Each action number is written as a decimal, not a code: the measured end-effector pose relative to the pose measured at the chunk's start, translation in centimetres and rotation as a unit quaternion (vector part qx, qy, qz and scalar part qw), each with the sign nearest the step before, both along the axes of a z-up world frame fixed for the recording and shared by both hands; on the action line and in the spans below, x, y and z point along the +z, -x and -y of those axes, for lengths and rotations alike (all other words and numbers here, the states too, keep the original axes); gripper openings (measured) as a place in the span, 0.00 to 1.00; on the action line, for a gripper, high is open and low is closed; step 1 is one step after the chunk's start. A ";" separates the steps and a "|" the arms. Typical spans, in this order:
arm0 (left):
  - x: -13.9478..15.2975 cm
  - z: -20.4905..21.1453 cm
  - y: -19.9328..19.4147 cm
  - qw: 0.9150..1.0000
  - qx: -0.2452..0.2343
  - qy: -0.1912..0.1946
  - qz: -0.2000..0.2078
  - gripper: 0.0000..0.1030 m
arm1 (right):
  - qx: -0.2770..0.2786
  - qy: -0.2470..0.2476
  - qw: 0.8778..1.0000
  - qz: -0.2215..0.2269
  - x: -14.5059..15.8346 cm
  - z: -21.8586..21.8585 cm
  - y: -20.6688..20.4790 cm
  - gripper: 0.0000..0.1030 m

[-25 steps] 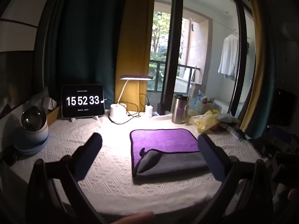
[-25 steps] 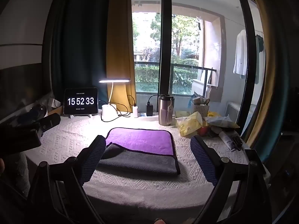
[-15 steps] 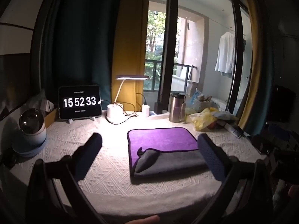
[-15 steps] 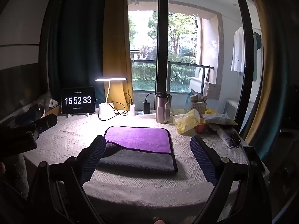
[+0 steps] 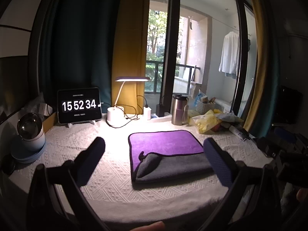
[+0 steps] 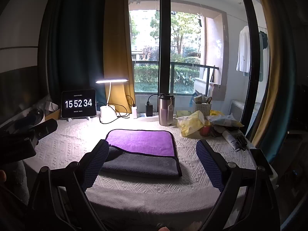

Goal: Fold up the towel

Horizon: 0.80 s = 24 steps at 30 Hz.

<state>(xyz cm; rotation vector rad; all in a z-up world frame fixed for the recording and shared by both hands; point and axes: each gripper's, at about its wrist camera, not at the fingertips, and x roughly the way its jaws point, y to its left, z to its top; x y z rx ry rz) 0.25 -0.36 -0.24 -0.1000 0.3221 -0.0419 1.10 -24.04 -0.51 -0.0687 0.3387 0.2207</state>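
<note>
Towel of purple and grey microfibre (image 5: 169,156) lies partly folded on the white textured tabletop (image 5: 107,175), grey flap at six o'clock. Both the left gripper (image 5: 154,161) and the right gripper (image 6: 152,161) hover with jaws released, probably lining up another fold.

Clock tablet (image 5: 79,105), lit desk lamp (image 5: 132,79), steel tumbler (image 5: 179,109) behind.
</note>
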 end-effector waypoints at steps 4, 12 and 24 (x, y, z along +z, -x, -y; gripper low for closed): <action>0.0 0.1 0.1 1.000 -0.002 -0.003 0.003 1.00 | -0.002 0.000 1.000 0.000 -0.1 -0.1 -0.1 0.91; -0.1 0.5 0.1 1.000 -0.007 -0.006 0.003 1.00 | -0.003 -0.001 1.000 0.000 -0.2 -0.1 -0.1 0.91; -0.1 0.6 0.2 1.000 -0.010 -0.004 0.005 1.00 | -0.004 -0.001 1.000 -0.002 -0.3 0.0 -0.1 0.91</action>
